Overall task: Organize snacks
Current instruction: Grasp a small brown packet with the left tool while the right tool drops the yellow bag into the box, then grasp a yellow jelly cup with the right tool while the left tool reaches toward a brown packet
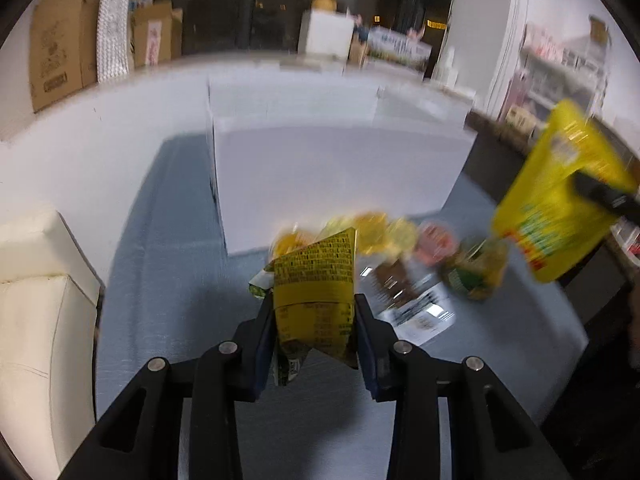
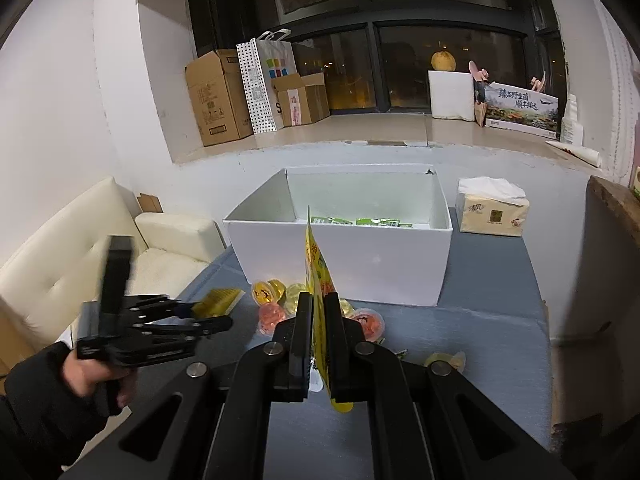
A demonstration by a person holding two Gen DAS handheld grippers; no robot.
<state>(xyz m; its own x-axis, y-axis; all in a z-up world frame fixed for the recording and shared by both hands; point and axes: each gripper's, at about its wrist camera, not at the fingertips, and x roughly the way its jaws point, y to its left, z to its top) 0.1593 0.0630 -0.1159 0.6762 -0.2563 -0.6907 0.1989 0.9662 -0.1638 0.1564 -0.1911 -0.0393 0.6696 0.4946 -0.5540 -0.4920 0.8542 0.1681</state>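
Gripping small yellow packet (image 1: 314, 280), left gripper (image 1: 314, 320) clamped; right gripper (image 2: 318, 320) clamps yellow pouch (image 2: 316, 280) edge-on. Risk: thin pouch slipping before reaching white box (image 2: 340, 256).

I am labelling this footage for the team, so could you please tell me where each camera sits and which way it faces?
Left wrist: on the left tongs, looking down past a gripped yellow snack packet to the white box; only its fingers show.
Right wrist: on the right tongs, shut on a yellow pouch, facing the box and window; the left hand shows.
Shared: the box, jelly cups, grey table, each other's tongs.
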